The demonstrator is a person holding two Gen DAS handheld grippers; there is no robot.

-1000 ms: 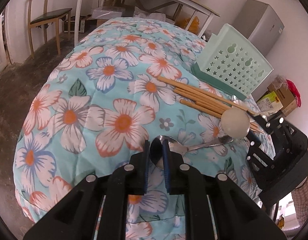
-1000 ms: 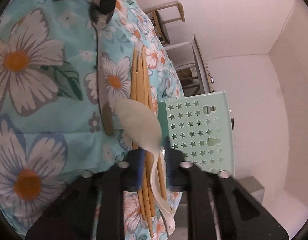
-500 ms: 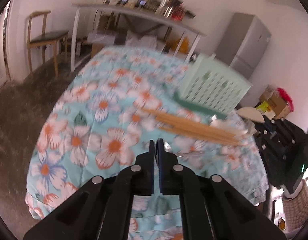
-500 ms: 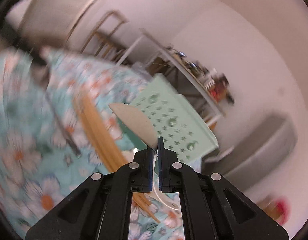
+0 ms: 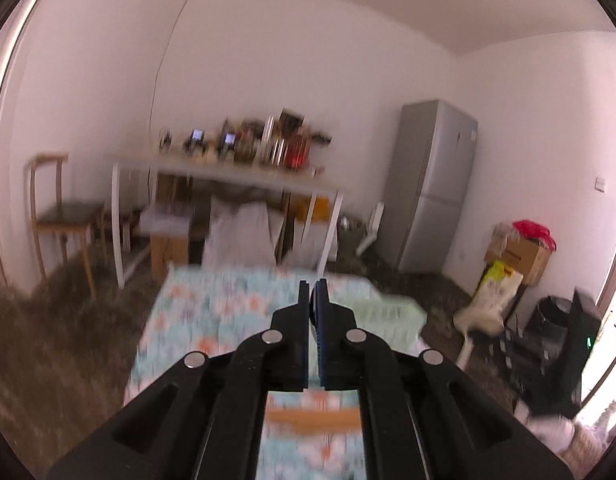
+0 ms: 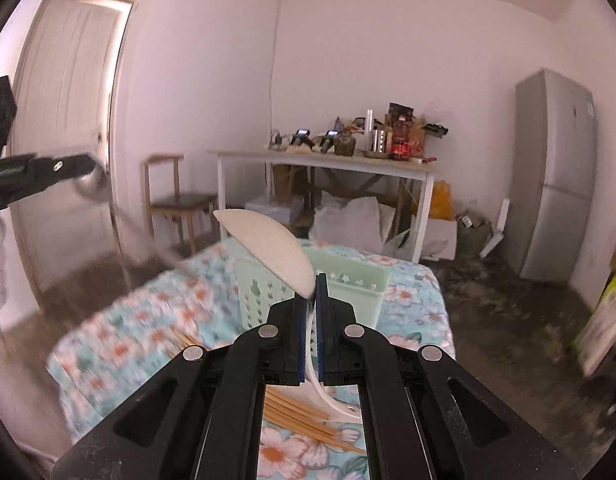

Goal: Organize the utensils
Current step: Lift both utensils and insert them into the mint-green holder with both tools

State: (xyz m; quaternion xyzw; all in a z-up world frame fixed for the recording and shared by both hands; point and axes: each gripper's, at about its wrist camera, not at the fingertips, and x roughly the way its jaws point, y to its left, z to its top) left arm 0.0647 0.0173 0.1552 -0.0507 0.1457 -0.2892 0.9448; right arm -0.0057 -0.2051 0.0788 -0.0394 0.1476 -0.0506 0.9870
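Observation:
My right gripper (image 6: pixel 309 280) is shut on a white plastic spoon (image 6: pixel 268 254). The spoon's bowl sticks up to the left and its handle curves down between the jaws. My left gripper (image 5: pixel 313 284) is shut, and the right wrist view shows it at the far left (image 6: pixel 90 164) holding a metal spoon (image 6: pixel 93 184), blurred, with the handle hanging down. Both grippers are well above the floral-cloth table (image 6: pixel 128 340). A pale green star-punched basket (image 6: pixel 348 284) stands on the table, also visible in the left wrist view (image 5: pixel 388 312). Wooden chopsticks (image 6: pixel 300 412) lie below my right gripper.
Behind the floral table stands a white table (image 6: pixel 328 162) crowded with bottles and jars, with bags and boxes under it. A wooden chair (image 6: pixel 176 200) sits at the left near a door (image 6: pixel 68 100). A grey fridge (image 6: pixel 556 176) and cardboard boxes (image 5: pixel 524 252) are at the right.
Both grippers have risen high off the table, each carrying its spoon. The left jaws closed on the metal spoon. The right gripper rolled upright, so the room now appears level.

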